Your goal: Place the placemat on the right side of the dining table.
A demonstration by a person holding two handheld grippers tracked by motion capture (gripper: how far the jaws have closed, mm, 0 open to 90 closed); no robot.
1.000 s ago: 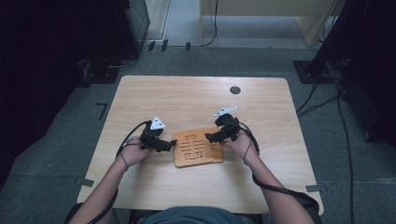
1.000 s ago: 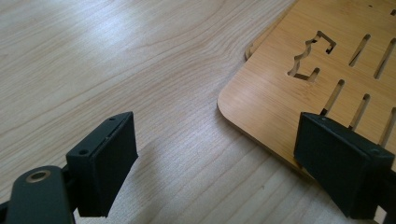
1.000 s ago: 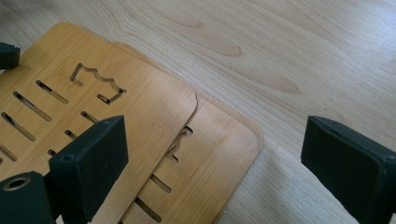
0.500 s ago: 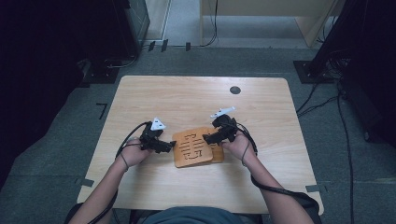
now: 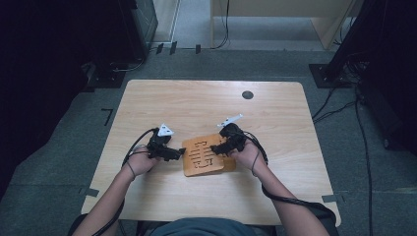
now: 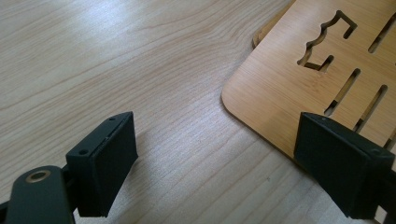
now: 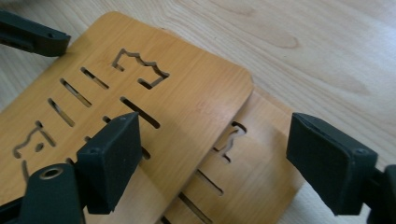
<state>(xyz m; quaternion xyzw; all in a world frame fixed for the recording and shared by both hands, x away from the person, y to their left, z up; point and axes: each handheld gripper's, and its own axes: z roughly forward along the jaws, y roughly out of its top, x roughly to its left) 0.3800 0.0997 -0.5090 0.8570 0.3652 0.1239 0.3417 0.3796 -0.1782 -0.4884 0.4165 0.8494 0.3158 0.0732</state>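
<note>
Spreading both grippers, left [image 6: 210,158] and right [image 7: 210,163] wide with nothing held, the right just narrowing, we flank two stacked boards [image 5: 206,155] mid-table [image 5: 295,196]. They look thin, stiff, light; we'd pinch an edge.

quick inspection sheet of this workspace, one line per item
surface: light wooden table, flat, round dark cap near its far edge
job's things: two slotted wooden boards, stacked and skewed, the lower one peeking out
clutter: nothing seen
grippers: left tool open, low at the top board's corner; right tool open over the stack, its jaws have just been closing, pads not pressing
cables: black cables trail from both tools; more on the floor
surroundings: grey carpet, dark stands, tape marks
</note>
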